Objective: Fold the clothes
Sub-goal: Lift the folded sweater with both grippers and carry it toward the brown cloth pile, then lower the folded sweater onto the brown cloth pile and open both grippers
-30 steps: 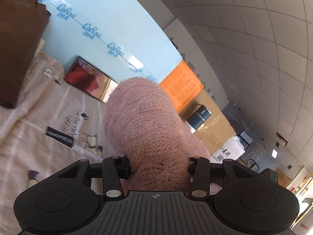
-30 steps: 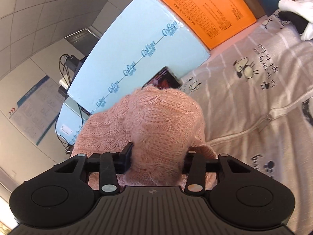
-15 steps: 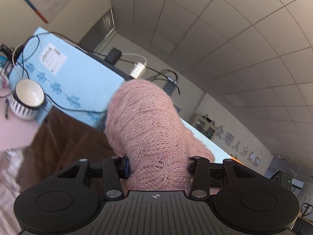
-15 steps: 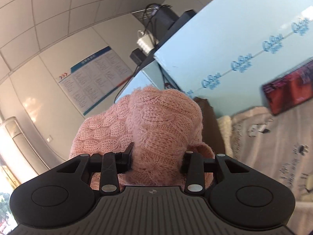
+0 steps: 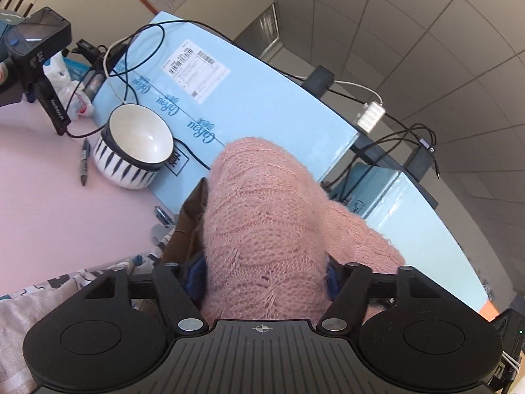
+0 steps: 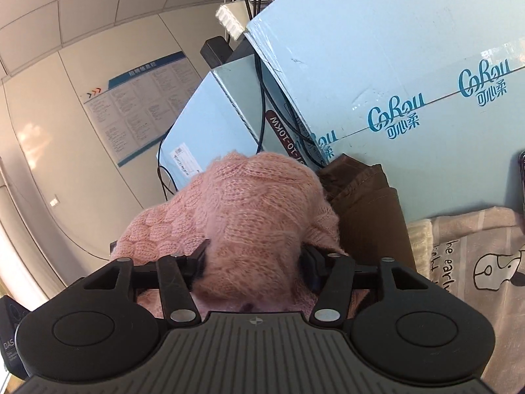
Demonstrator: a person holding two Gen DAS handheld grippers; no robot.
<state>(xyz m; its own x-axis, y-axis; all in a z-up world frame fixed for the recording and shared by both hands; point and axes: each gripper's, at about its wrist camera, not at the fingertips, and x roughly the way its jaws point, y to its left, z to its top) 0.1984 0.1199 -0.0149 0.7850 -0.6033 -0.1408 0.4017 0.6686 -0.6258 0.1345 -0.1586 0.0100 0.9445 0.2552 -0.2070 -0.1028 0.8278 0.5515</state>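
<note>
Both grippers have swung across from the printed sheet toward the stacked cartons, and their jaws have just been opening. We see the left gripper (image 5: 262, 275) spread wide, with the pink knit sweater (image 5: 262, 216) bunched between its fingers; the pads look slack on the wool (contact is hard to call). The right gripper (image 6: 252, 262) is also parted, the same sweater (image 6: 242, 210) mounded between the fingers and seemingly no longer squeezed. We place the sweater's far end at or over the brown garment (image 6: 367, 203), by the sheet's edge nearest the blue carton (image 6: 410, 49).

Risks, as we judge them: loose jaws could let the roll unfurl or slide off the brown garment; fuzzy yarn may snag on a pad as the fingers pull away and drag the fold open. In the left view, the striped bowl (image 5: 134, 147) and a marker (image 5: 84, 164) sit on the pink tabletop (image 5: 49, 213) nearby, and a sideways sweep could knock them.

Writing: "CoRou" with 可心柔 on the carton; "DAS" on a black device at the right view's lower left corner; the sheet (image 6: 475, 262) shows "he earl"; the shipping label is too small to read.
</note>
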